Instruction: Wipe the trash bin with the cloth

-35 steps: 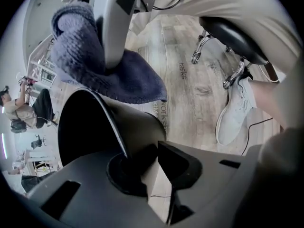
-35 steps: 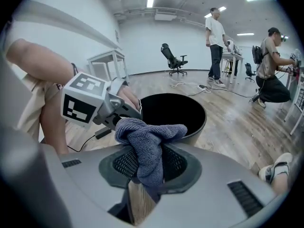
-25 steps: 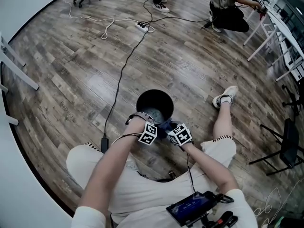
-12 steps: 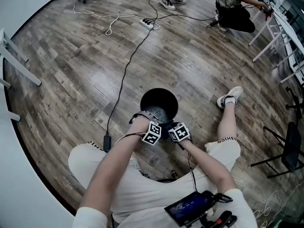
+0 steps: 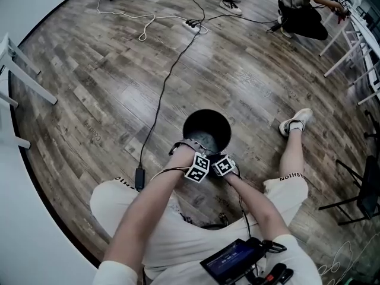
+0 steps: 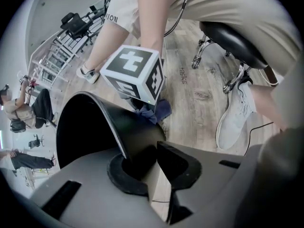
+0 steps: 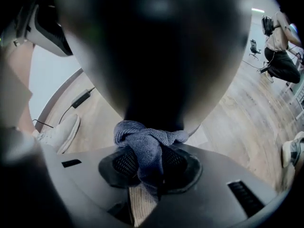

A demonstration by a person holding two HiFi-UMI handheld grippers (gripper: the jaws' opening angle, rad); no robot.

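**A:** Where is the bin, and how are you holding it?

**B:** The round black plastic trash bin (image 5: 186, 130) stands on the wood-plank floor (image 5: 89, 88) at the centre of the head view, just ahead of my knees. My left gripper (image 6: 142, 167) is nipped onto its near wall, with one jaw inside the rim and one outside.

**A:** And the cloth?

**B:** The grey-blue towelling cloth (image 7: 147, 144) is bunched up and pinched between the jaws of my right gripper (image 7: 149, 170). The wad is pressed against the bin's dark outer side, which fills the upper part of that gripper's view. It sits near my left gripper.

**A:** So how do you wipe it well?

**B:** I'd say hold the left clamp firm, so the light bin neither tips nor spins under the push. Then I'd draw the wad along the wall with even pressure, in overlapping strips. Only a small knot of cloth sticks out past the pads, so I must lead with that knot or the jaws may scrape the plastic.
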